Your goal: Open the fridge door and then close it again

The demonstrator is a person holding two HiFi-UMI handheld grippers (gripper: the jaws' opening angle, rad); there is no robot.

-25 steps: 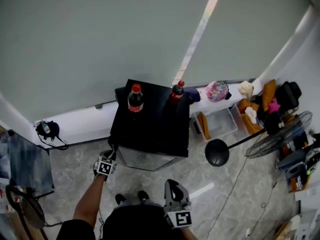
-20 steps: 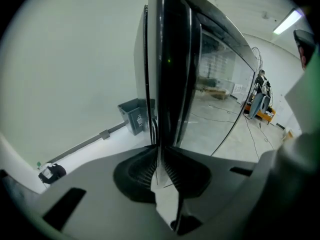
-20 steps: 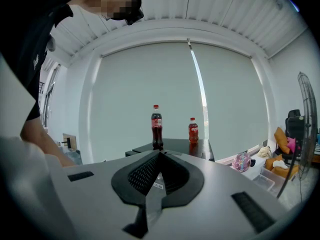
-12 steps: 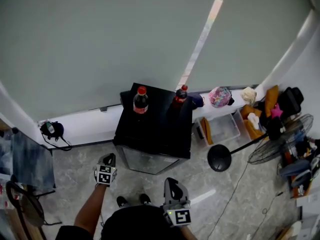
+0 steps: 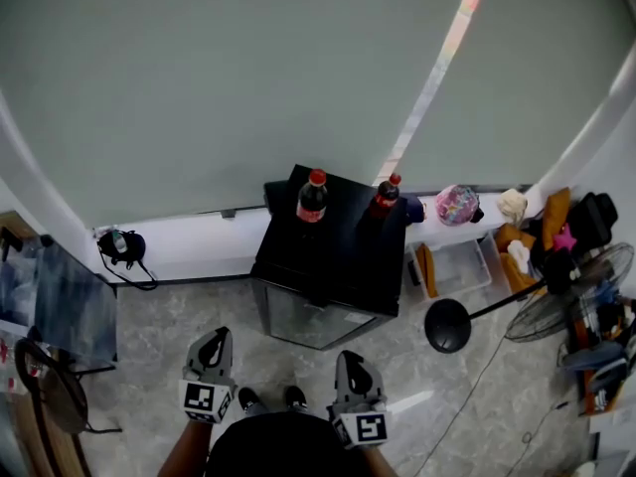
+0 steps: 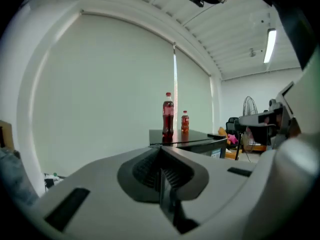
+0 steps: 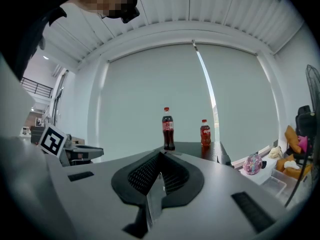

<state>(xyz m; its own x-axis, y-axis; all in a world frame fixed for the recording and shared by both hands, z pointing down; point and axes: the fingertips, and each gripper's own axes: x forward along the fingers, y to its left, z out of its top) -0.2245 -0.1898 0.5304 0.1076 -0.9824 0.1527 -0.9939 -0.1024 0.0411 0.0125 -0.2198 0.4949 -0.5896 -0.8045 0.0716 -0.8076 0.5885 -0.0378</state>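
A small black fridge [image 5: 333, 266] stands against the wall under the blind, its front door [image 5: 310, 322] lying flush with the body. On its top are a large cola bottle [image 5: 311, 197] and a smaller one [image 5: 386, 194]. My left gripper [image 5: 216, 340] hangs in front of the fridge's left side, well back from it, shut and with nothing in it. Beside it my right gripper [image 5: 351, 362] is likewise shut and holds nothing. In the left gripper view the closed jaws [image 6: 161, 156] point level toward both bottles [image 6: 168, 115]. The right gripper view shows its shut jaws [image 7: 159, 166] and the bottles [image 7: 168, 129].
A clear storage bin [image 5: 452, 266] and a pink patterned ball [image 5: 457, 206] sit right of the fridge. A standing fan [image 5: 561, 301] with a round black base [image 5: 447, 326] is further right. At the left are a black bag [image 5: 122, 248] and a draped chair [image 5: 60, 316].
My left gripper has left the fridge's front left corner and come back and up toward my body, level with the right one. The fridge door looks shut throughout. The right gripper barely moved.
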